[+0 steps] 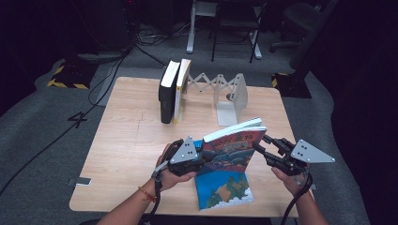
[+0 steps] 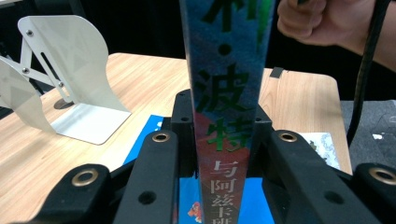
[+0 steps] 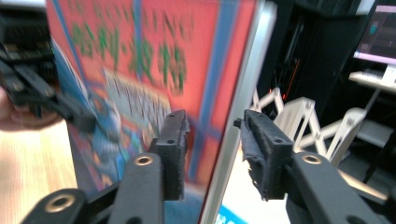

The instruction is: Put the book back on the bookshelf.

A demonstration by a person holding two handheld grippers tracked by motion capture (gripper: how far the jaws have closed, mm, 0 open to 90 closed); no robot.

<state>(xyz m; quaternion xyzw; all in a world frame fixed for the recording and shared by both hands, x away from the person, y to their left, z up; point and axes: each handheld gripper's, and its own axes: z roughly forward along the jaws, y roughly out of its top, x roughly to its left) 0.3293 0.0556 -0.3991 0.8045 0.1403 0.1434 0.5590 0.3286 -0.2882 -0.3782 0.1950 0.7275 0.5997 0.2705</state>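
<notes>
A book with a colourful red and blue cover [image 1: 232,145] is held upright above the table's near side. My left gripper [image 1: 204,157] is shut on its spine; in the left gripper view both pads press the spine [image 2: 229,70] where my left gripper [image 2: 223,114] meets it. My right gripper [image 1: 259,144] is at the book's opposite edge. In the right gripper view the book [image 3: 140,60] has its page edge between the jaws of my right gripper [image 3: 215,123], which stands open with a gap beside the right pad [image 3: 257,140].
A blue book [image 1: 225,190] lies flat on the wooden table [image 1: 131,140] under the held one. A black book [image 1: 166,91] and a yellow-spined book [image 1: 182,86] stand upright at the back, beside a white extendable bookend [image 1: 232,101].
</notes>
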